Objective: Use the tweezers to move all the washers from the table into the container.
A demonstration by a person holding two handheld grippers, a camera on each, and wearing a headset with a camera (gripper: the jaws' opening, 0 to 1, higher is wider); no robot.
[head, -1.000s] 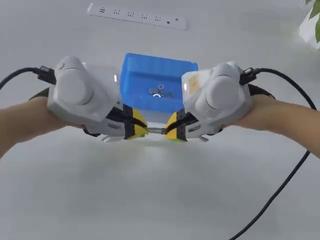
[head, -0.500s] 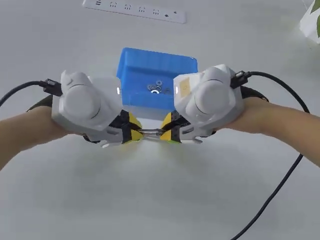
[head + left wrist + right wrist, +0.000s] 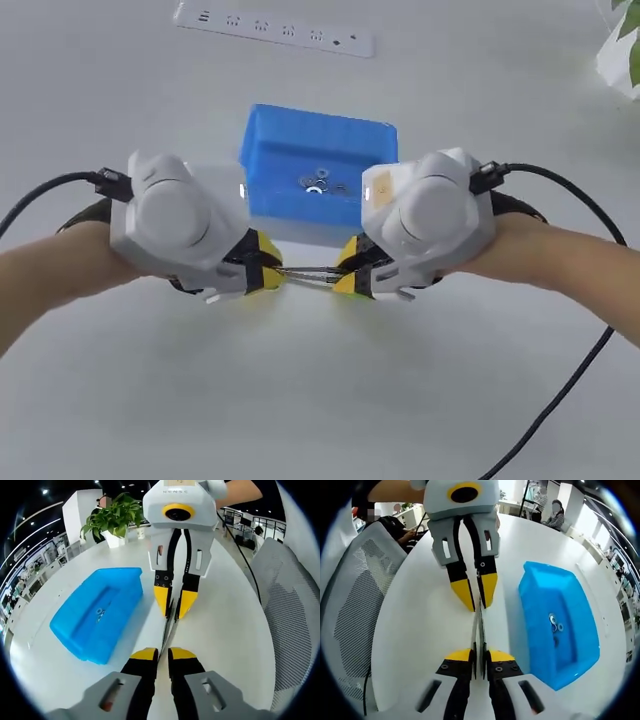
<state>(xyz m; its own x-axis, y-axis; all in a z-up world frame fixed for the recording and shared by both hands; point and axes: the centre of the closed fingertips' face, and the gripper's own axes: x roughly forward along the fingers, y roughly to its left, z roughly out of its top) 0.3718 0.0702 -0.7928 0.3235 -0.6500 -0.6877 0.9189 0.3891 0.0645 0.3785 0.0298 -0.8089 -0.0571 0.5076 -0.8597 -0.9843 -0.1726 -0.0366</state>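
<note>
Seemingly, four washers (image 3: 315, 184) lie in the blue container (image 3: 268, 150) beyond the tweezers (image 3: 310, 272).

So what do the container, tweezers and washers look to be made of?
The container looks like smooth blue plastic, slightly translucent, softly glossy. The tweezers are thin grey strips with a dull sheen, probably steel. The washers are tiny silvery rings glinting inside it, likely metal, though too small to be sure.
</note>
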